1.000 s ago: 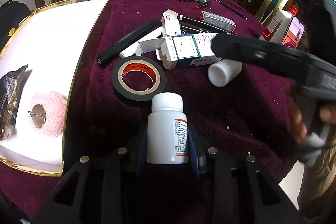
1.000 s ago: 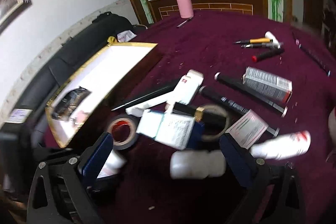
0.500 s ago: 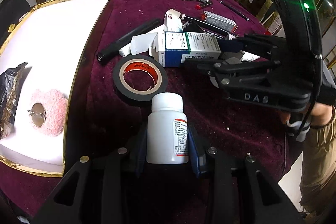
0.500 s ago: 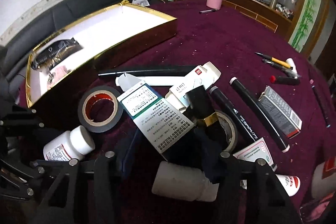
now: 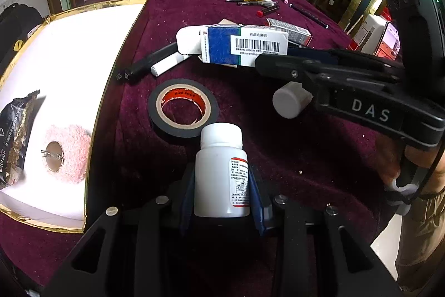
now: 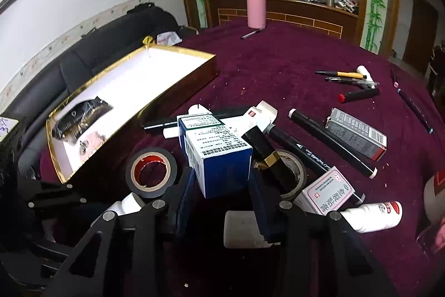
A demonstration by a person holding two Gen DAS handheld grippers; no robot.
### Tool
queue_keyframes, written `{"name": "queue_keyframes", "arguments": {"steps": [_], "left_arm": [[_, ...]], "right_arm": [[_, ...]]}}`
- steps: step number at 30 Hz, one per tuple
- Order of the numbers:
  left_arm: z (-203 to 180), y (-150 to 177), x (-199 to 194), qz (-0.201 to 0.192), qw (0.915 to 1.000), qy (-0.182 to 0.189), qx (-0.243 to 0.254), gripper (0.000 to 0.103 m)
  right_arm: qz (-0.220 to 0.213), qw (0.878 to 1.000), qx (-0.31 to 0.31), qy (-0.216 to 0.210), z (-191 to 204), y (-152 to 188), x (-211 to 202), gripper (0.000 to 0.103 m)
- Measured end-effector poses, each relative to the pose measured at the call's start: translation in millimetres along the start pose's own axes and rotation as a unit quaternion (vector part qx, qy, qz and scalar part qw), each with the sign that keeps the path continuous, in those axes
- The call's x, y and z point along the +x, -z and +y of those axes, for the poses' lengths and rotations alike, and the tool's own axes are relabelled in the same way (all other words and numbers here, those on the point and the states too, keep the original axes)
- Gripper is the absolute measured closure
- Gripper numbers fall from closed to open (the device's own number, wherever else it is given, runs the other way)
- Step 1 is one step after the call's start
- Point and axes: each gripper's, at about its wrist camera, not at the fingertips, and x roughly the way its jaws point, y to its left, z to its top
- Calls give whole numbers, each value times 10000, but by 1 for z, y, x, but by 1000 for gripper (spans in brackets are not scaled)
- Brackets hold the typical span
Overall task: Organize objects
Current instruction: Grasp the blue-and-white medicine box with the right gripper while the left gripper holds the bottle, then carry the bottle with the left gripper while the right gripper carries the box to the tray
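Jaws of the left gripper [image 5: 222,185] pinch a white pill bottle [image 5: 221,171] at its lower body, cap pointing up the frame, low in the centre of the left wrist view. At the far left of that view sits a gold-rimmed white tray [image 5: 91,130] holding a dark foil packet [image 5: 14,138] and a pink fluffy round piece [image 5: 66,152]. Just above the bottle lies a roll of black tape [image 5: 182,107] on the maroon desk [image 5: 278,152]. At the right of the frame a hand [image 5: 417,163] grips the handle of the right gripper [image 6: 221,180]. Its jaws have just been closing and now clamp a blue and white medicine box [image 6: 217,155], which is lifted clear of the clutter with its barcode side facing the left camera. Below that gripper lies a second white bottle [image 5: 290,102] on its side. Toward the right of the right wrist view lie black markers [image 6: 331,141], a grey carton [image 6: 357,134] and pens [image 6: 347,77].
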Motion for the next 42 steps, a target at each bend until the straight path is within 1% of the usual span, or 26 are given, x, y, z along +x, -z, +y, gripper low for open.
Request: {"name": "queue_keyframes", "arguments": {"steps": [14,31,42], "left_arm": [[-8,-8,-17,-306,9995,40,91,69],[-16,-16,-42,-649,9976,8,231,69],[3,-25,-59,-896,9958,-167,56,69]], "right_arm": [[-469,9984,326,-29,2,-1,-31,60],[-618,9973,397,-3,4,-3,-44,60],[-665,9971,364,-29,8,-6,-47,60]]}}
